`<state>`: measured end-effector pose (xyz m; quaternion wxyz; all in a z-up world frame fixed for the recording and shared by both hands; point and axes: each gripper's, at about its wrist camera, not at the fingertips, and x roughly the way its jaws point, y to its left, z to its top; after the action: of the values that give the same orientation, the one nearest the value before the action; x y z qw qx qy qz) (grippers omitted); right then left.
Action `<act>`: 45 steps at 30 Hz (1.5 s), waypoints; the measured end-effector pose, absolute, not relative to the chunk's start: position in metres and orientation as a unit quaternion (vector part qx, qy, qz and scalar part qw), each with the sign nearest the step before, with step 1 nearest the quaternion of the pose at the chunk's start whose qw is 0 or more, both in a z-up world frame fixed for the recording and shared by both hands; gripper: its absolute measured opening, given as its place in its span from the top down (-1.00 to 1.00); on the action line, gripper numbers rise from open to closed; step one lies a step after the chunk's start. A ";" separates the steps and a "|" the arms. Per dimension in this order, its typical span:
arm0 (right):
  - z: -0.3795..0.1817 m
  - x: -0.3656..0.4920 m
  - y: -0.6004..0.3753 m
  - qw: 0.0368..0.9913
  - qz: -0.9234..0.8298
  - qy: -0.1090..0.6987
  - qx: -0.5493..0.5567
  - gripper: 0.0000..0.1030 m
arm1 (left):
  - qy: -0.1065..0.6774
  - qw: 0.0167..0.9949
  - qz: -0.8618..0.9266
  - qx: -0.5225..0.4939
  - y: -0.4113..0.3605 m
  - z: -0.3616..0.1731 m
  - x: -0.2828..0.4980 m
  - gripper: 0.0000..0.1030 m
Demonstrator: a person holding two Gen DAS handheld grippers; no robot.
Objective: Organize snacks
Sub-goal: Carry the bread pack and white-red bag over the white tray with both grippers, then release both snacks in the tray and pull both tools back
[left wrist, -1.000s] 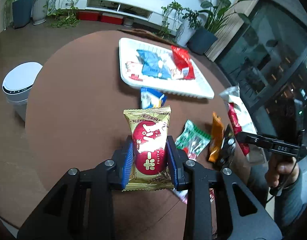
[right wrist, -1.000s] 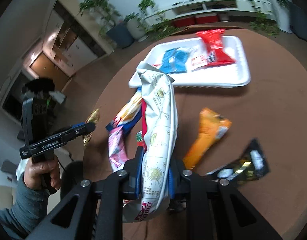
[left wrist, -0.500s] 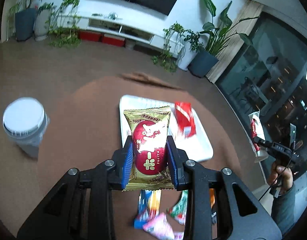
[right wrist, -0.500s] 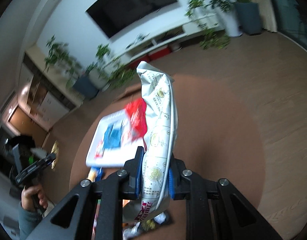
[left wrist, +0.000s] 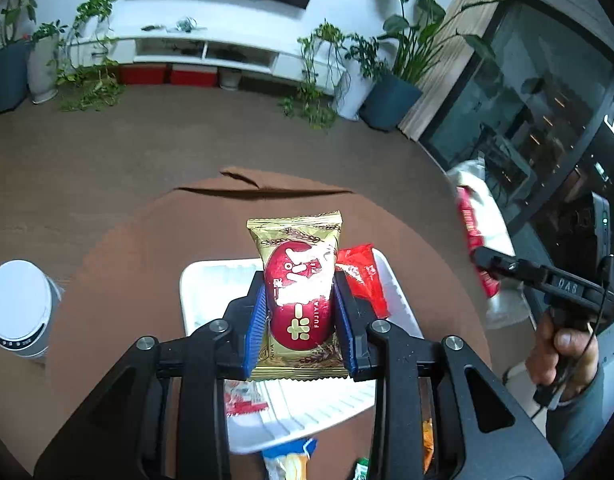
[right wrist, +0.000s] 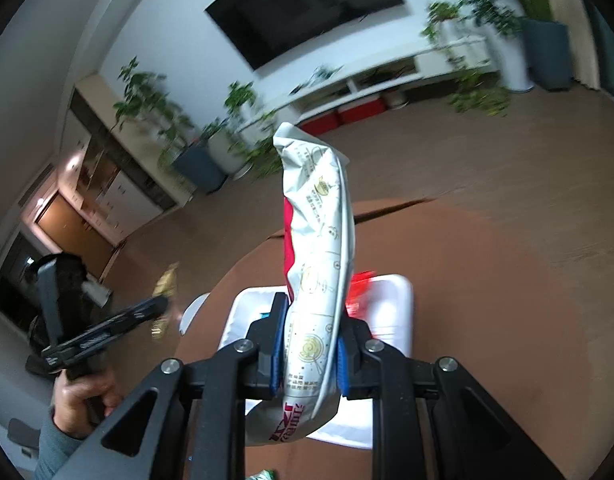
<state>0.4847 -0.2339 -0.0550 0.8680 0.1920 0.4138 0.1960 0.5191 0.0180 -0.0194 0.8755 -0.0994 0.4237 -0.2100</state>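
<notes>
My left gripper (left wrist: 299, 320) is shut on a gold and red Fujiya snack pack (left wrist: 297, 280) and holds it above the white tray (left wrist: 199, 300) on the round brown table (left wrist: 119, 280). A red packet (left wrist: 361, 280) lies in the tray. My right gripper (right wrist: 311, 352) is shut on a tall white snack bag (right wrist: 321, 240), held upright above the same tray (right wrist: 395, 320). The right gripper with its white bag (left wrist: 479, 216) shows at the right of the left wrist view. The left gripper (right wrist: 107, 328) shows at the left of the right wrist view.
A white round bin (left wrist: 17, 308) stands on the floor left of the table. Loose snacks lie at the table's near edge: a blue and yellow pack (left wrist: 291, 456) and an orange one (left wrist: 427, 440). Potted plants and a TV shelf line the far wall.
Both grippers rose and moved forward over the tray, each still holding its snack. The loose snacks on the table have slid toward the bottom of both views.
</notes>
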 end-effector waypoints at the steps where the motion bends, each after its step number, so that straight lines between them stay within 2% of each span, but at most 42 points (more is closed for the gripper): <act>1: -0.060 0.487 -0.226 0.866 0.199 0.419 0.188 0.58 | 0.427 0.873 -0.214 -0.100 0.014 -0.025 0.523 0.44; 11: -0.129 0.508 -0.165 0.830 0.217 0.488 0.160 0.58 | 0.467 0.847 -0.223 -0.123 0.001 -0.104 0.541 0.44; 20: -0.164 0.514 -0.145 0.811 0.204 0.530 0.142 0.58 | 0.489 0.837 -0.210 -0.129 0.003 -0.154 0.556 0.44; 35: -0.195 0.523 -0.139 0.806 0.202 0.535 0.153 0.59 | 0.495 0.842 -0.186 -0.110 -0.008 -0.189 0.565 0.42; 40: -0.196 0.524 -0.143 0.807 0.207 0.532 0.149 0.59 | 0.495 0.843 -0.177 -0.112 -0.010 -0.189 0.559 0.30; 43: -0.197 0.522 -0.146 0.808 0.209 0.529 0.152 0.52 | 0.495 0.844 -0.178 -0.106 -0.011 -0.188 0.554 0.19; 45: -0.195 0.518 -0.148 0.812 0.205 0.527 0.145 0.37 | 0.497 0.843 -0.178 -0.105 -0.008 -0.186 0.547 0.10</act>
<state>0.5184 -0.1475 -0.1946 0.8116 0.1452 0.5274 0.2049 0.5465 -0.0080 -0.1862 0.8429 -0.1048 0.4968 -0.1780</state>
